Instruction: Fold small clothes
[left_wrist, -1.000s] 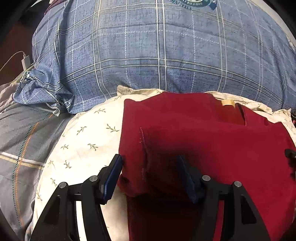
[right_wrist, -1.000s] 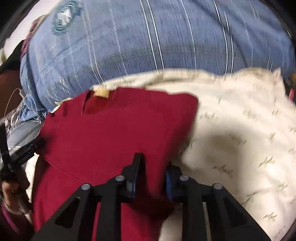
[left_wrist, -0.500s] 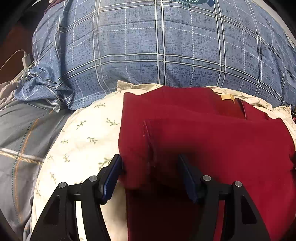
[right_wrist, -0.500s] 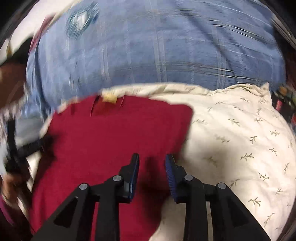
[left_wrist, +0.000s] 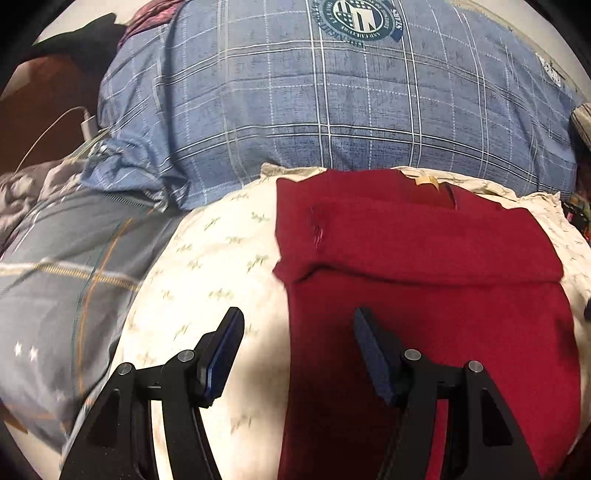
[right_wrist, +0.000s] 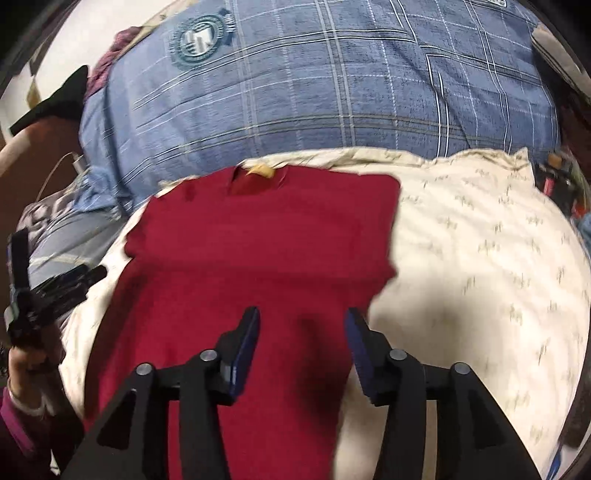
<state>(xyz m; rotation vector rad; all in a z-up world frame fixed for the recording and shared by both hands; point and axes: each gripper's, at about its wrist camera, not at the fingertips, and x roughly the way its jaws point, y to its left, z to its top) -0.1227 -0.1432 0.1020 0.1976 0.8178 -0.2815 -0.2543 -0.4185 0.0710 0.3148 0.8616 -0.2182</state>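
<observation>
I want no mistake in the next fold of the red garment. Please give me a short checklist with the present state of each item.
1. Left claw open, holding nothing: ok.
2. Right claw open, holding nothing: ok.
3. Red garment lies on the cream floral pillow, not hanging off the sides: ok.
4. Upper part already folded over, fold edge runs across: ok.
5. Fold edge neat at its left end: not ok, a small bulge shows.
6. Garment's near hem flat: cannot tell, the claws hide it.
</observation>
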